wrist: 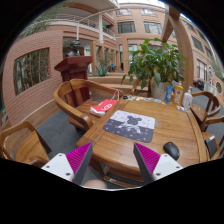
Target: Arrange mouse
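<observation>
A black mouse (171, 150) lies on the round wooden table (120, 145), near its front right edge. A dark printed mouse pad (130, 125) lies at the table's middle, to the left of and beyond the mouse. My gripper (112, 162) is open and empty. Its pink-padded fingers (80, 158) stand wide apart above the table's near edge. The mouse is just right of the right finger (148, 160), outside the gap.
A red and white packet (103, 106) lies on the table's far left. A potted plant (153, 62) and bottles (184, 97) stand at the far right. Wooden chairs (72, 98) ring the table, one at near left (22, 142). Brick buildings are beyond.
</observation>
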Action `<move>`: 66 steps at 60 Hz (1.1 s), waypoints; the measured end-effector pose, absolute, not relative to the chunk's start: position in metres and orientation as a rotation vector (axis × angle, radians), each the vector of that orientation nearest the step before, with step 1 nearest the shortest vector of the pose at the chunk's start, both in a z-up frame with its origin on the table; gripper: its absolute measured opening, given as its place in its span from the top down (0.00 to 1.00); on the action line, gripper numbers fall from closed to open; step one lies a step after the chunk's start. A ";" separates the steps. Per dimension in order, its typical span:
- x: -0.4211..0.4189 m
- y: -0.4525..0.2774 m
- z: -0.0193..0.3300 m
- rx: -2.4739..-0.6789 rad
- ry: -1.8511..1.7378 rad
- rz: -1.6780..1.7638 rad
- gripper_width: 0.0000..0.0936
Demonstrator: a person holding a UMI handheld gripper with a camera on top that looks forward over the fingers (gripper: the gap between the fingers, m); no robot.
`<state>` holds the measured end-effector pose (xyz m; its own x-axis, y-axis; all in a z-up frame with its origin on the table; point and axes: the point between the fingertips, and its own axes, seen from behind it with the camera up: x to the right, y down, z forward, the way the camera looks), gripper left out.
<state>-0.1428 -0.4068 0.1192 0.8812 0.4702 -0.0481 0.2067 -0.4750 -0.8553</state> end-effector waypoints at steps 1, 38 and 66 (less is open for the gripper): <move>-0.140 -0.409 0.116 -2.086 -0.486 0.334 0.10; 0.072 -0.314 0.006 -2.204 -0.105 -0.030 0.10; 0.101 -0.228 -0.011 -2.169 -0.035 -0.035 0.30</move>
